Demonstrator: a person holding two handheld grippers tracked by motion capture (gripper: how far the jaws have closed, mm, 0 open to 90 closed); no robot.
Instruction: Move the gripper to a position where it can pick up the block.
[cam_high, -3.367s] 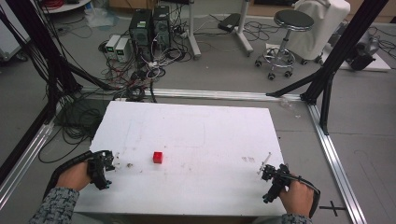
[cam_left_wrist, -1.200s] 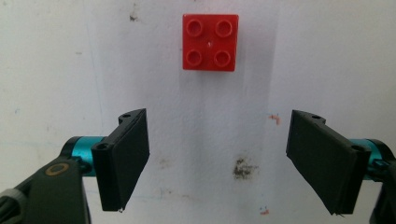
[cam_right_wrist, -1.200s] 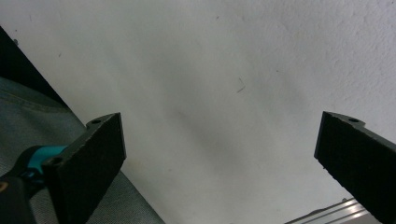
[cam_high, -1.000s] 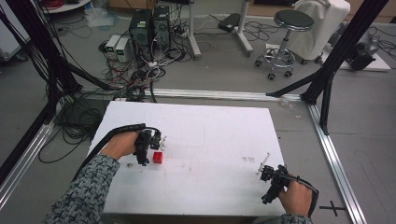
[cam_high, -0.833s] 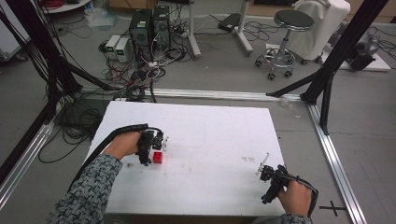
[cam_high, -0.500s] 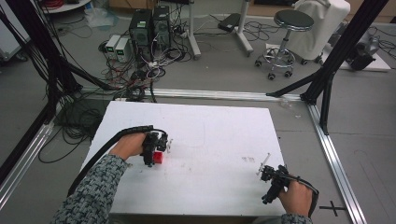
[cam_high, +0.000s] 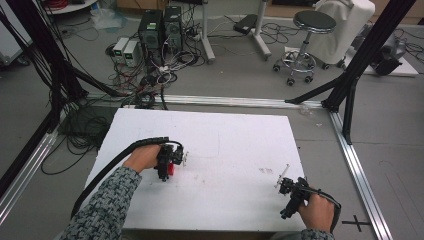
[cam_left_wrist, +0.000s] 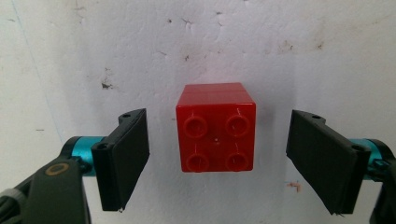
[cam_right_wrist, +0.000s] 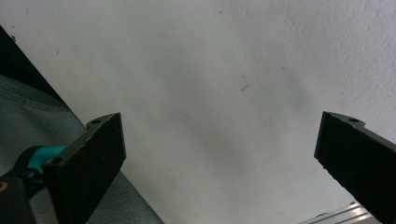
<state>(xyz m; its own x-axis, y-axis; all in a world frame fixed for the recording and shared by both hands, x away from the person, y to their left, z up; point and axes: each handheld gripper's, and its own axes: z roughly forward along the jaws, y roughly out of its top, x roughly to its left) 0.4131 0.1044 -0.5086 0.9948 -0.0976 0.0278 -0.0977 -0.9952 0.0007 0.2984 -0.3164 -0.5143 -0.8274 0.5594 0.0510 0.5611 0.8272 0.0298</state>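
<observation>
A small red brick (cam_left_wrist: 215, 128) with four studs on top sits flat on the white table (cam_high: 225, 135), left of the middle and a bit toward the person's side. The left gripper (cam_left_wrist: 217, 158) hangs right over it, pointing down, and its two black jaws stand wide apart with the brick between them. Neither pad touches it; there is bare table showing on both sides, slightly more on the right in the left gripper view. In the high view the left hand (cam_high: 142, 159) is reached out across the table, the gripper covering most of the brick so only a bit of red peeks out.

It looks to me like a grasp about to happen. To do it well, I'd say the gripper wants nudging a touch toward the wider gap so the brick sits centred, then lowering until the pads are level with the brick's flat sides, below the studs. The brick's sides look about square to the pads, which should help; closing evenly ought to keep it from twisting or skidding on the smooth board.

The right gripper (cam_high: 289, 192) rests near the table's front right corner, well apart from all this, jaws spread wide and holding nothing.
</observation>
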